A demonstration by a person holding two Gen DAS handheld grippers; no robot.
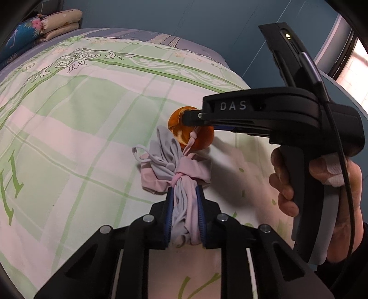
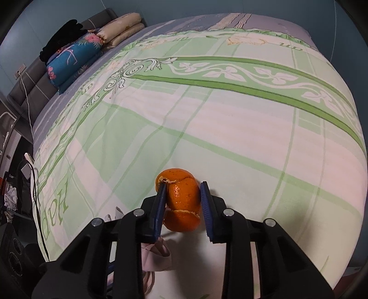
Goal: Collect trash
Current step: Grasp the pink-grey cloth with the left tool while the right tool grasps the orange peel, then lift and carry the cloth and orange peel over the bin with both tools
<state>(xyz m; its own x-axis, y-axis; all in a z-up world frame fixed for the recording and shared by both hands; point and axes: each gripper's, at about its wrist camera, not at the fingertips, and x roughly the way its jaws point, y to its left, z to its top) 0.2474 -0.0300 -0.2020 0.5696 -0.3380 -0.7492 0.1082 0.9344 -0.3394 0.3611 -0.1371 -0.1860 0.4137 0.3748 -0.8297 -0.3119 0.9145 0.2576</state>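
Observation:
My left gripper [image 1: 184, 191] is shut on a bundle of pink and grey face masks [image 1: 177, 170] tied with their ear loops, held over the bed. My right gripper [image 2: 182, 186] has its jaws around an orange peel [image 2: 181, 202]; the left pad touches it and a narrow gap shows at the right pad. In the left wrist view the right gripper [image 1: 191, 118] comes in from the right, its tip on the orange peel [image 1: 197, 140] just beyond the masks. A corner of the masks [image 2: 156, 255] shows below the right gripper.
The bed has a green and white checked cover [image 2: 230, 128]. Folded pillows and a blue flowered quilt [image 2: 73, 57] lie at the head of the bed, far left. Cables and clutter [image 2: 25, 174] stand beside the bed's left edge. A blue wall [image 1: 184, 16] is behind.

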